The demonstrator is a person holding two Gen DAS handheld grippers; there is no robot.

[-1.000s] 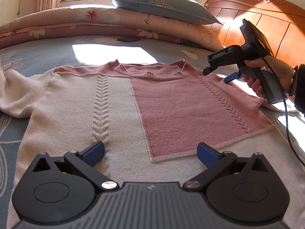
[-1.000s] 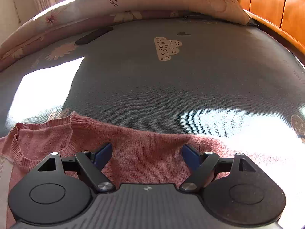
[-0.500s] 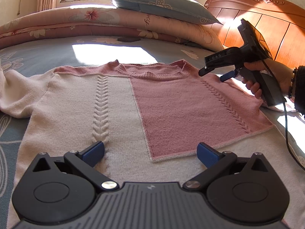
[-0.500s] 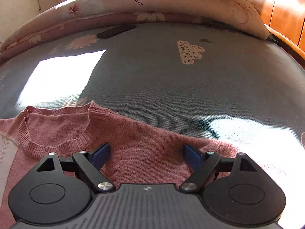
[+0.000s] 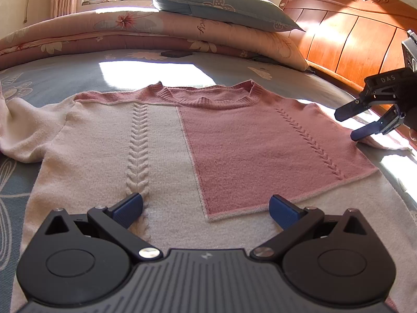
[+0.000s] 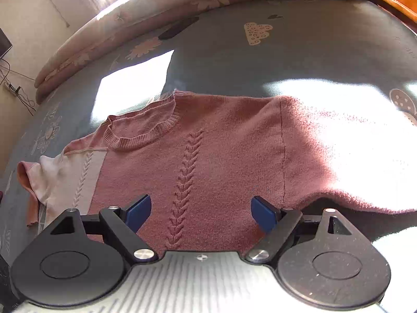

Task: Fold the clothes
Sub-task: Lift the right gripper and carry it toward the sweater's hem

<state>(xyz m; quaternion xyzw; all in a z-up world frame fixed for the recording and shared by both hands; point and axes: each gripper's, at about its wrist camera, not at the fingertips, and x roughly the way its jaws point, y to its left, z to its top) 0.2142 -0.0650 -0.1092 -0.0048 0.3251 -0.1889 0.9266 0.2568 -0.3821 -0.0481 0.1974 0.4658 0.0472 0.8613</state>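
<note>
In the left wrist view the left gripper [image 5: 206, 208] fills the bottom of the frame, its blue-padded jaws spread wide with nothing between them, poised over the lower cream part of the pink-and-cream cable-knit sweater [image 5: 182, 143]. The sweater lies flat, front up, on the blue-grey floral bedsheet [image 5: 65, 70], neckline toward the top of the frame; one cream sleeve [image 5: 18, 130] trails off at the left edge.

Farther up, at the right edge, the right gripper [image 5: 351, 124] hangs over the pink sleeve side, jaws likewise wide and empty. Its own camera shows the same gripper [image 6: 200, 212] above the pink panel, the pink sleeve [image 6: 351, 161] running off to the right in bright sun.

The step in hand looks like taking that sleeve to fold it inward. To do it well, I judge the right gripper should pinch near the cuff, catch both knit layers, lift only slightly, and lay it across the chest without dragging the body.

Beyond lie a folded pink floral quilt [image 5: 104, 31], a grey-blue pillow [image 5: 221, 7] and the orange wooden headboard [image 5: 351, 39].
</note>
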